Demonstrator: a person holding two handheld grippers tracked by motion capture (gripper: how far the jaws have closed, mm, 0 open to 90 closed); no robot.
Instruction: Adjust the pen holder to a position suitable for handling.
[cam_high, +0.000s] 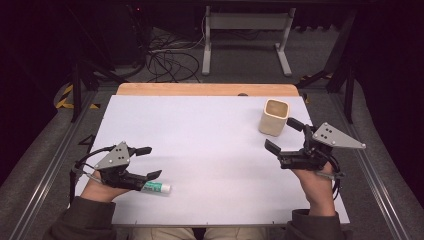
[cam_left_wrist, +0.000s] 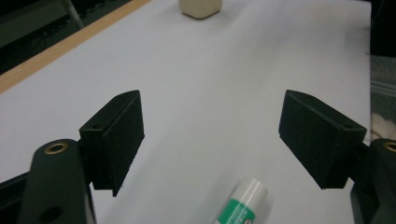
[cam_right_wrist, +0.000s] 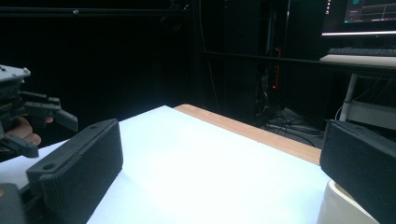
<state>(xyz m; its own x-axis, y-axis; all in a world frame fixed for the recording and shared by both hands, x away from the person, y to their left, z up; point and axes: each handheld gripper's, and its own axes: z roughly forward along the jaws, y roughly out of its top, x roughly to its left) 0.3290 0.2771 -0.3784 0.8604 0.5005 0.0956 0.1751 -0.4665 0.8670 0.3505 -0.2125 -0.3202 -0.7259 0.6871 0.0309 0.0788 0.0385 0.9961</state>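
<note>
1. My left gripper (cam_high: 148, 162) is hovering near the tabletop's (cam_high: 200, 135) front left corner, its matte black, wedge-shaped jaws spread wide and holding nothing.
2. A smooth white tube with a green label (cam_high: 156, 187) is lying flat just beside that gripper's nearer jaw, close to the front edge; from the left gripper view it (cam_left_wrist: 243, 205) is poking in low between the jaws.
3. My right gripper (cam_high: 284, 136) is sitting by the right edge, its ribbed black jaws also gaping apart.
4. A cream, square-sided cup with rounded corners (cam_high: 274, 117) is standing upright near the far right corner, just beside my right gripper's farther jaw.
</note>
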